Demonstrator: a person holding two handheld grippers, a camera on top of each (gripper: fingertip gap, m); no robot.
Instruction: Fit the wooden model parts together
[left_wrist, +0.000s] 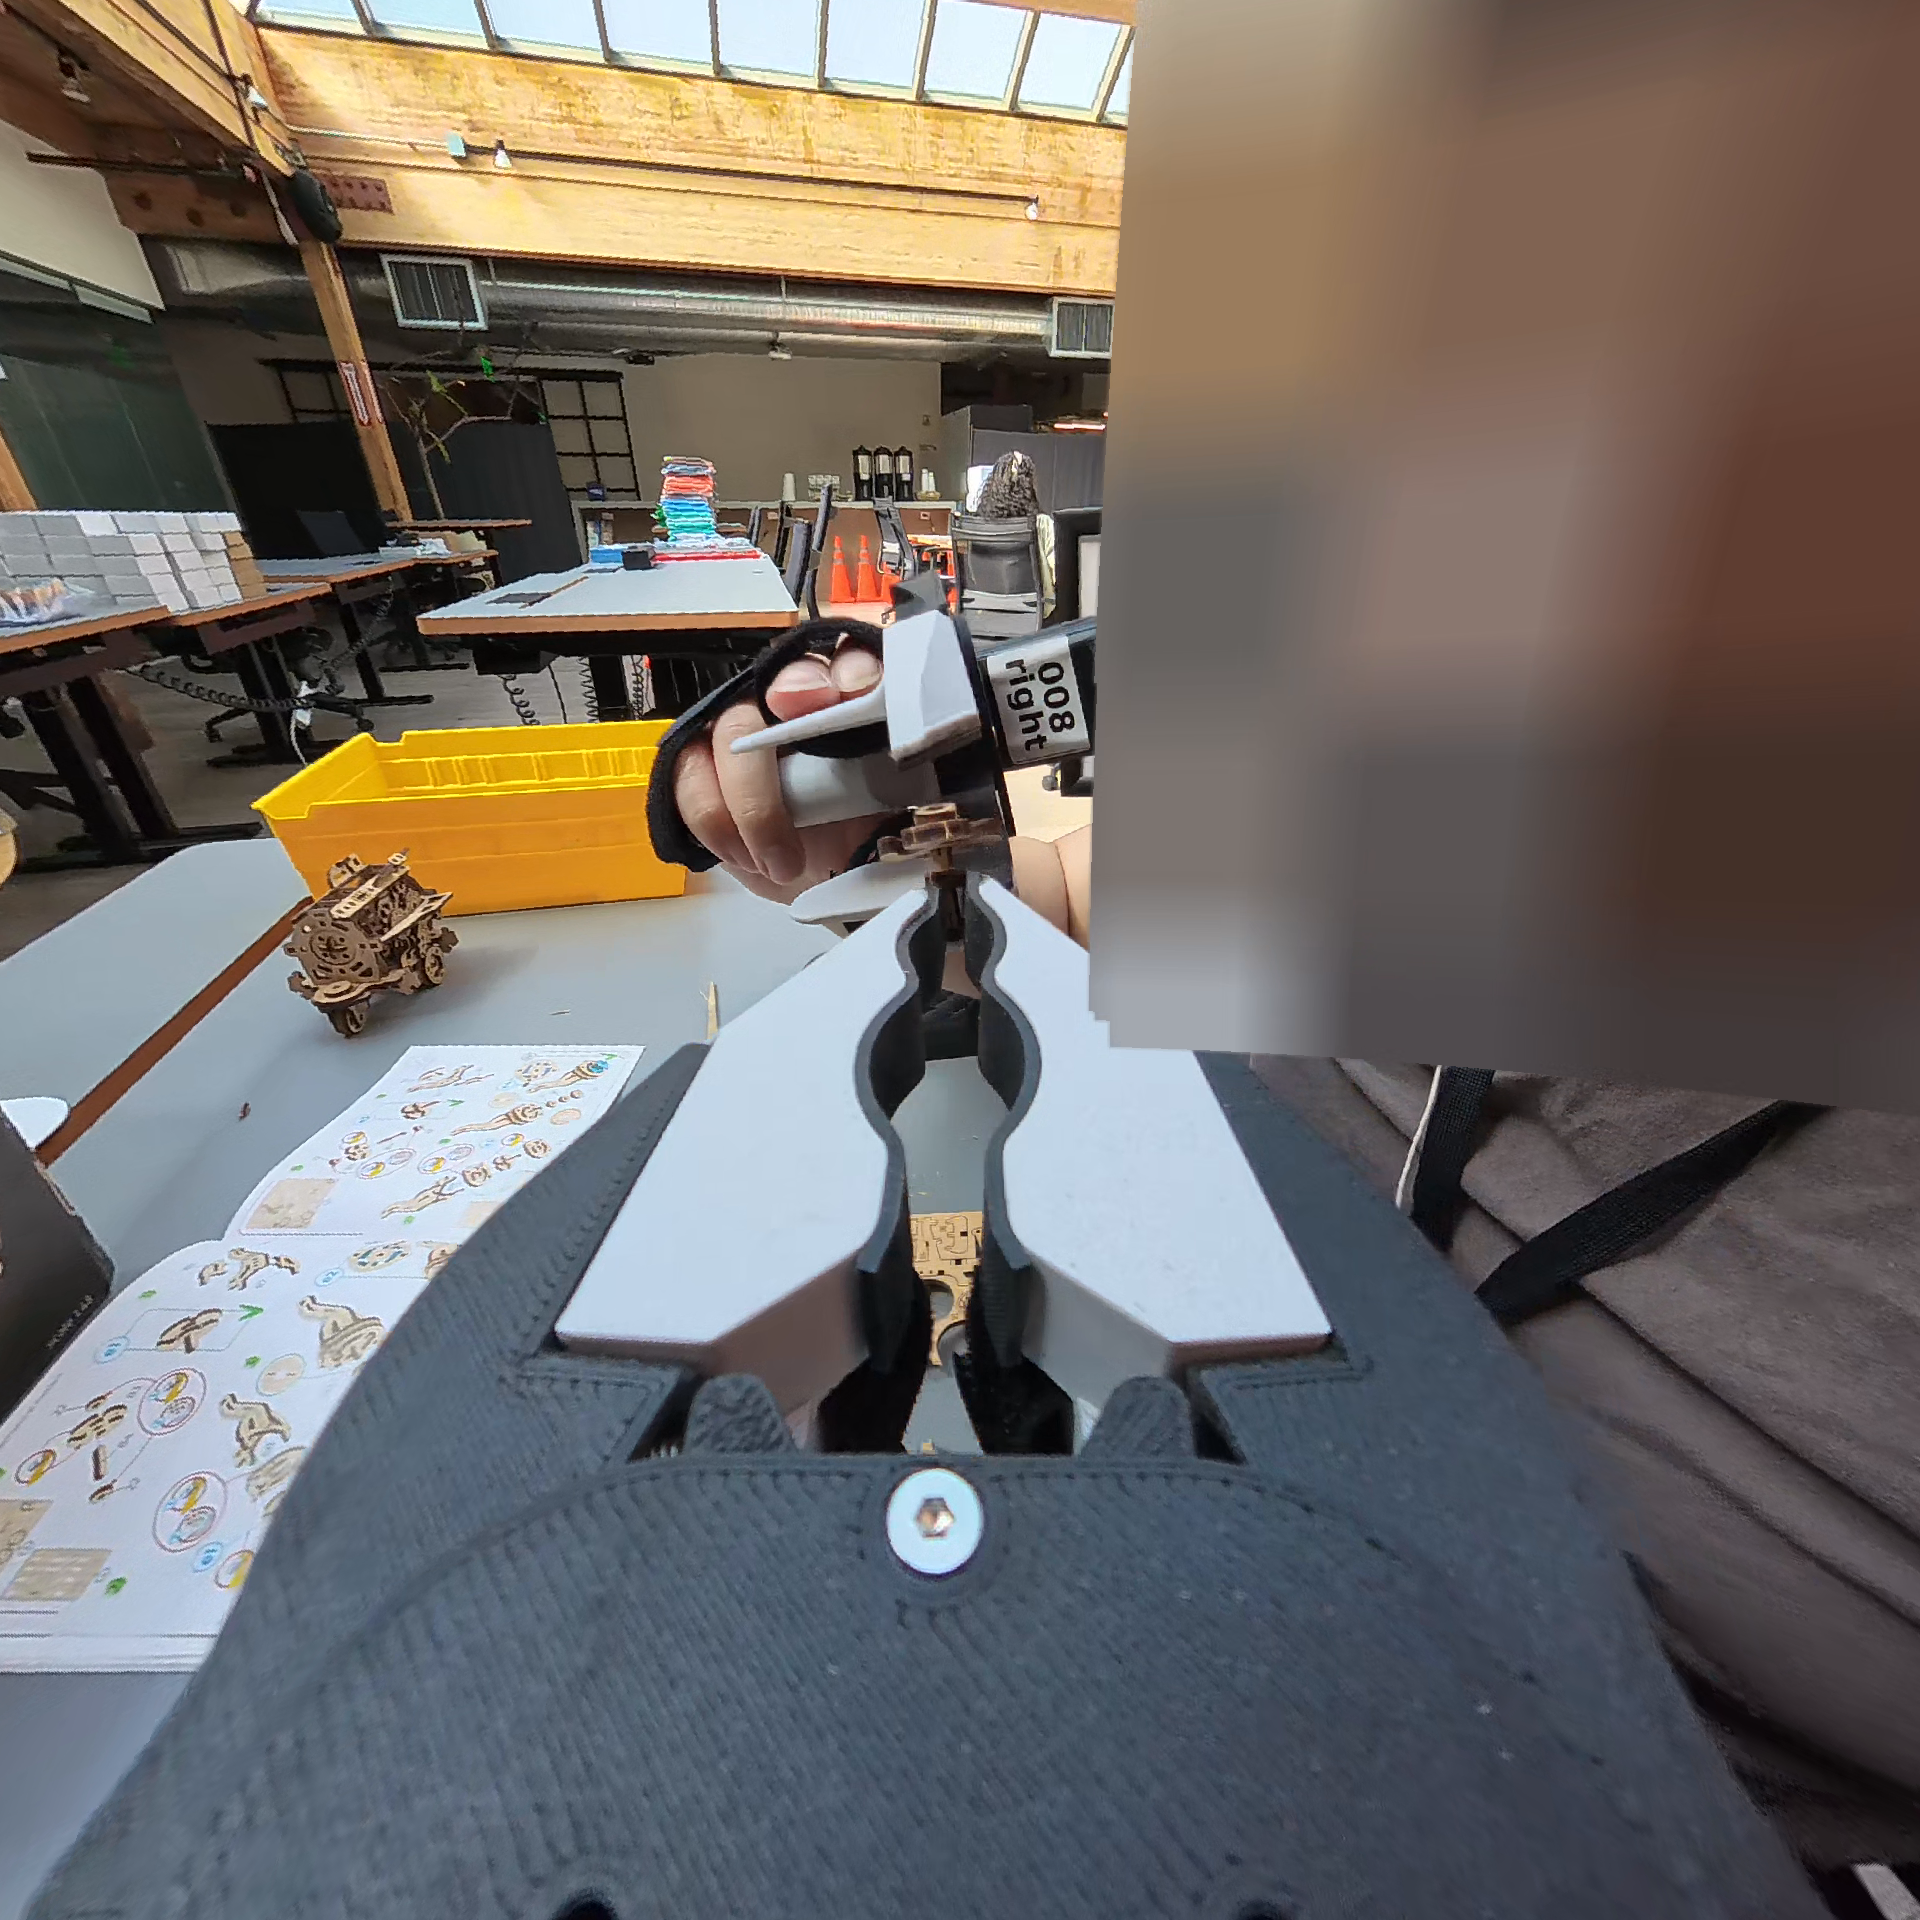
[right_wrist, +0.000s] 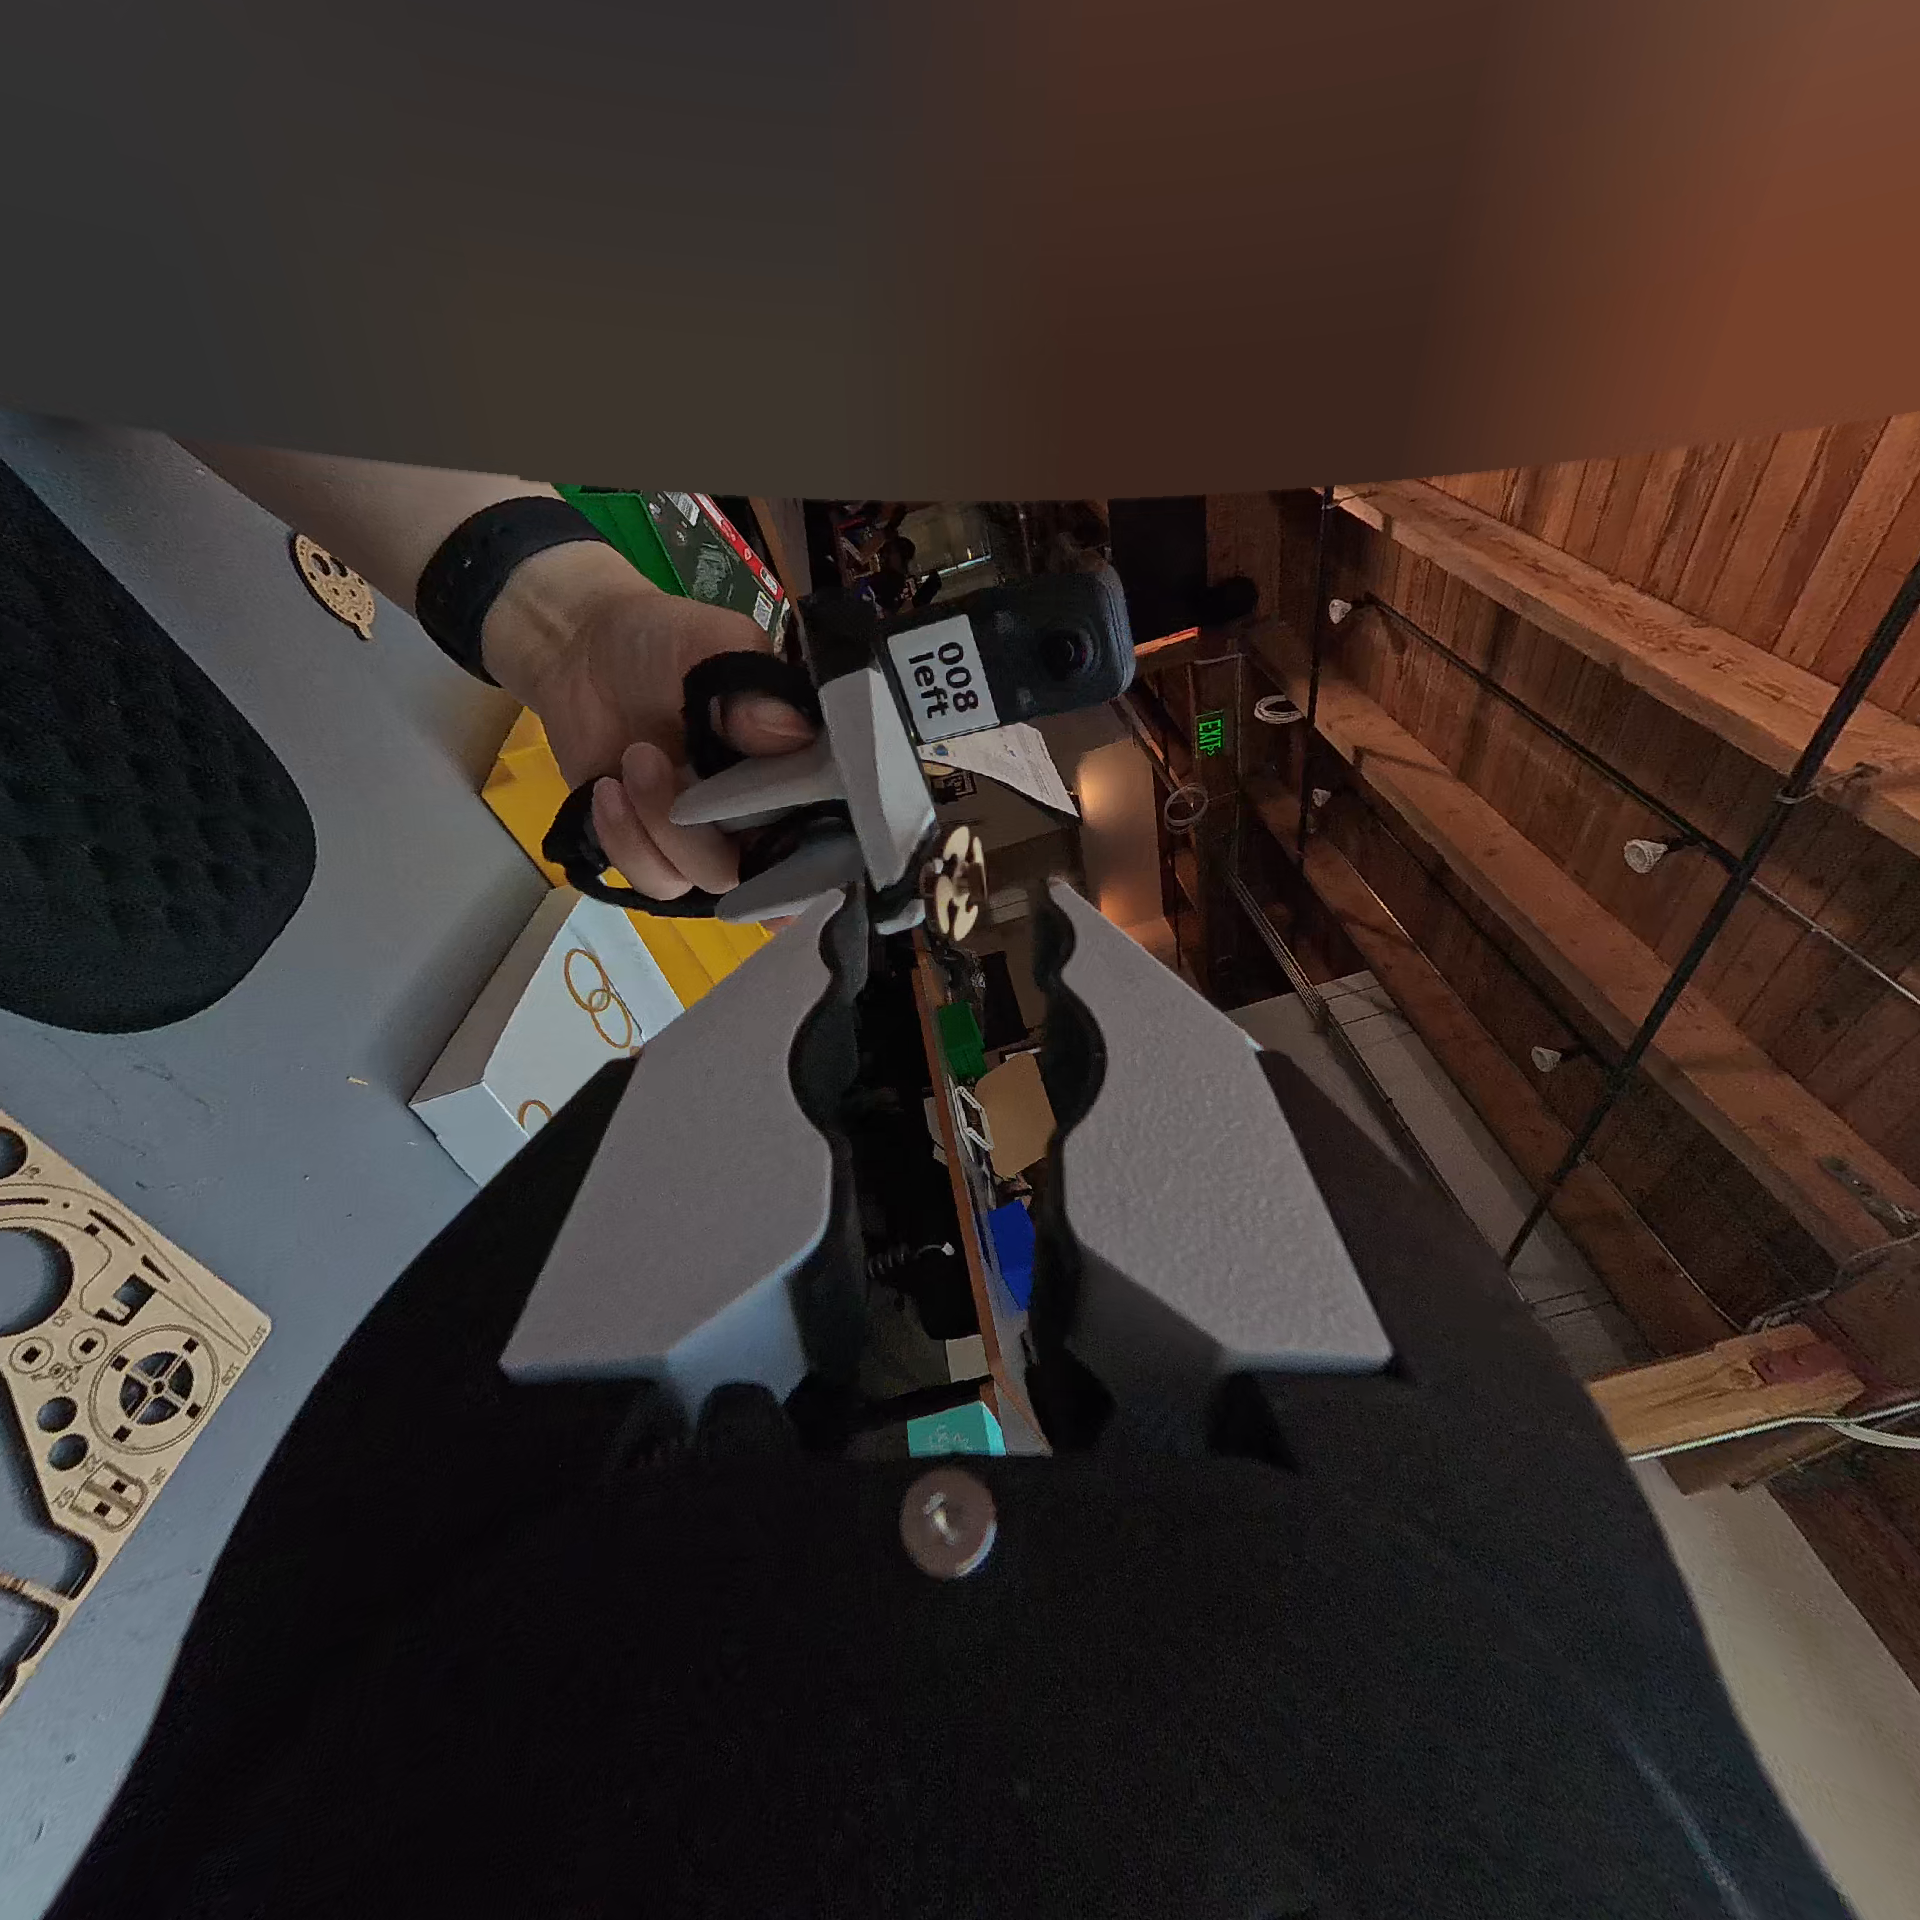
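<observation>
left tool (left_wrist: 948, 902) pinching gear piece (left_wrist: 940, 840)

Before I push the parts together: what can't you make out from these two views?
- Left wrist view: left gripper fingertips cover the wooden gear part's stem.
- Right wrist view: whether right gripper touches that part; too small.
- Both views: blur patches cover large areas.

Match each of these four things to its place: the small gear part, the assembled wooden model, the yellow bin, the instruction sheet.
Things:
1. small gear part
2. assembled wooden model
3. yellow bin
4. instruction sheet

Places:
A. at the far edge of the table, behind the model
B. pinched at the tips of the left tool
C. standing on the table, between bin and sheet
D. lying flat on the table, nearest the camera

Pairs: 1-B, 2-C, 3-A, 4-D
</observation>
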